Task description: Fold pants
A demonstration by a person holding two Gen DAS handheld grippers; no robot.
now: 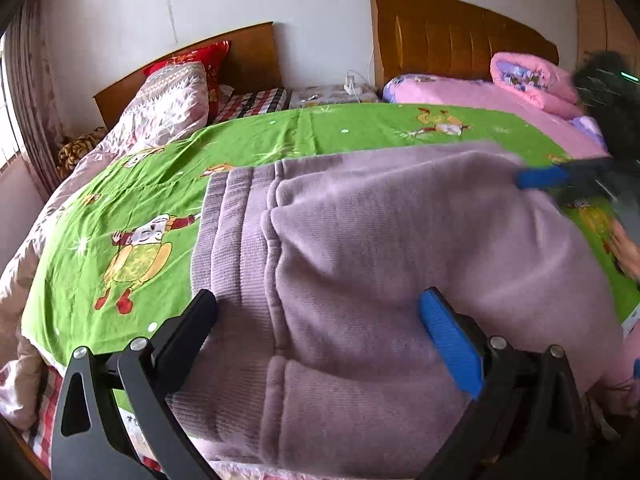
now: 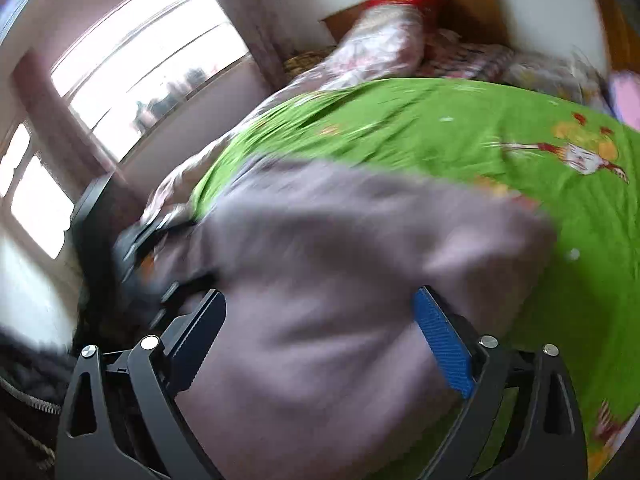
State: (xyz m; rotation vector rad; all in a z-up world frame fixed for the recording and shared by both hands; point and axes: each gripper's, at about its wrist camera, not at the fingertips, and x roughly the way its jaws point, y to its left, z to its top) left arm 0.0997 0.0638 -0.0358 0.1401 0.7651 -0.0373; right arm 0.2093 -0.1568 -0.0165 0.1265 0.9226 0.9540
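left wrist view: the left tool [image 1: 320,312] stands wide open, its black finger and blue finger apart with nothing gripped, and the lilac pants [image 1: 380,260] lie bunched between and just beyond them. the ribbed waistband [image 1: 228,232] runs up along the side of the black finger. past the pants the green cartoon sheet [image 1: 132,208] covers the bed, and the right tool [image 1: 560,180] shows blurred at the far blue-finger side, touching the cloth. further off sit a pink quilt [image 1: 532,80] and a wooden headboard [image 1: 460,36]. right wrist view, heavily blurred: the right tool [image 2: 320,312] also gapes wide, holding nothing, with the pants [image 2: 340,260] heaped between its fingers on the sheet [image 2: 440,120].
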